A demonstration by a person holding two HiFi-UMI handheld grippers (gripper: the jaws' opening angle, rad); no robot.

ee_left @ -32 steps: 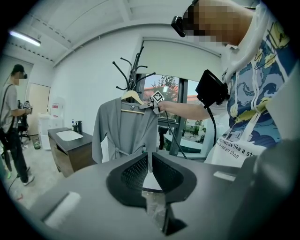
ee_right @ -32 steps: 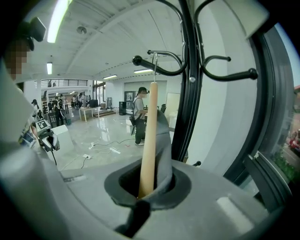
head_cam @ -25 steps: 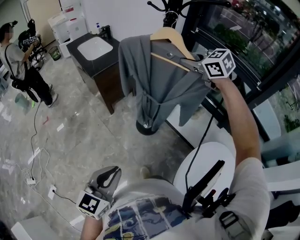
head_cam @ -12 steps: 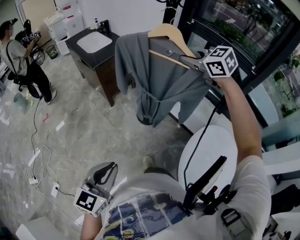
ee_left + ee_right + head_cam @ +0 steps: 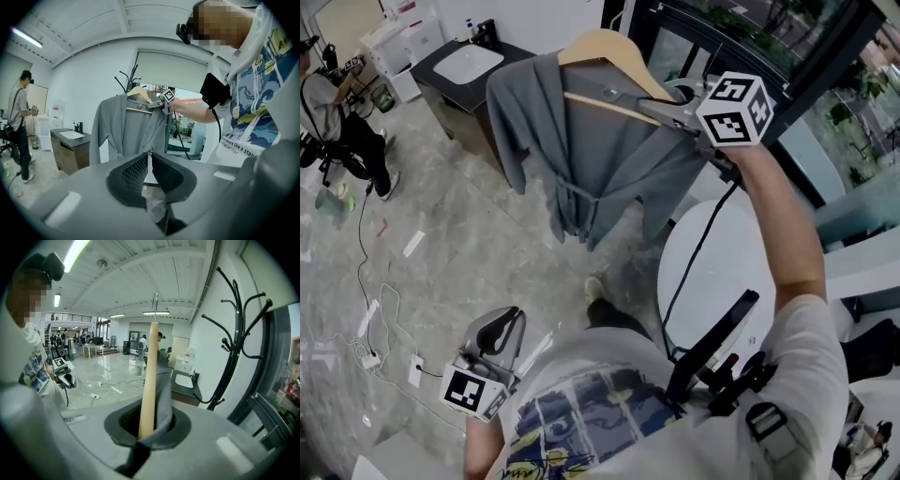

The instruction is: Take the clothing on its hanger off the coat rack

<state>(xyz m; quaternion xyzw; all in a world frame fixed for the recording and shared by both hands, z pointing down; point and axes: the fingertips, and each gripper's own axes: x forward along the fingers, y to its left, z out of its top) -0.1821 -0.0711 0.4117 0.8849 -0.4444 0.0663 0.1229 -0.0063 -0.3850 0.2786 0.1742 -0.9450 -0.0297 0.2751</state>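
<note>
A grey garment (image 5: 581, 155) hangs on a wooden hanger (image 5: 605, 49) that I hold up in the air at arm's length. My right gripper (image 5: 649, 106) is shut on the hanger's right arm together with the cloth over it. In the right gripper view the wooden hanger (image 5: 149, 376) and grey cloth (image 5: 164, 394) run up from between the jaws of my right gripper (image 5: 149, 426); the hanger's metal hook (image 5: 155, 301) hangs free. The black coat rack (image 5: 236, 333) stands apart, to the right. My left gripper (image 5: 499, 336) is low by my waist, shut and empty (image 5: 149, 155).
A dark cabinet with a white sink (image 5: 464, 66) stands behind the garment. A person (image 5: 337, 122) stands at the far left. Cables and a power strip (image 5: 366, 347) lie on the marble floor. A round white table (image 5: 712, 272) is under my right arm, by the window frame.
My right gripper has carried the hanger and garment leftward, away from the coat rack, whose base has dropped out of the head view. The left gripper stays low by my waist.
</note>
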